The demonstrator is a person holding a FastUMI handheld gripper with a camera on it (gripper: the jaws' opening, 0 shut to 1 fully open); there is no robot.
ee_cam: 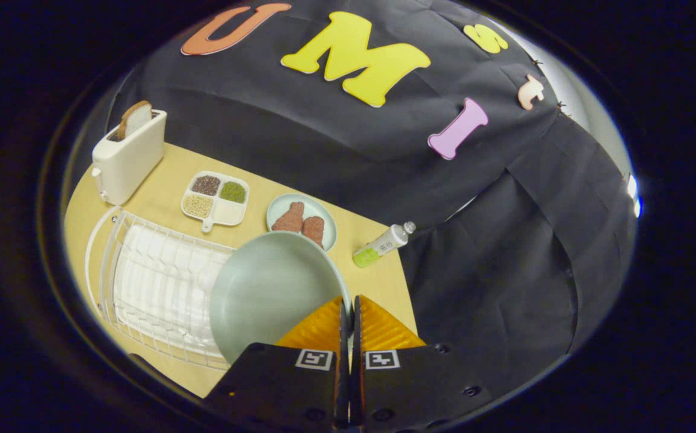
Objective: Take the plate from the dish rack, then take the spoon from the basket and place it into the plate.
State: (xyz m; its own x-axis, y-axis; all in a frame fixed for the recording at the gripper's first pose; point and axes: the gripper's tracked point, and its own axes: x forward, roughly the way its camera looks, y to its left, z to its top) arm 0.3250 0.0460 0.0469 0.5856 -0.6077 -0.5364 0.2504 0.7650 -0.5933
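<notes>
My gripper (348,307) is shut on the rim of a pale green plate (263,288), with both fingers pinching its edge. The plate hangs tilted above the white wire dish rack (155,282), which lies on the wooden table (161,180) to the left of the fingers. The plate covers part of the rack's right side.
A white toaster (128,155) with a bread slice stands at the table's far left corner. Beyond the plate lie a white divided dish of grains (215,199), a small plate with brown cookies (301,221) and a tube with a green end (384,243). Black cloth walls the booth.
</notes>
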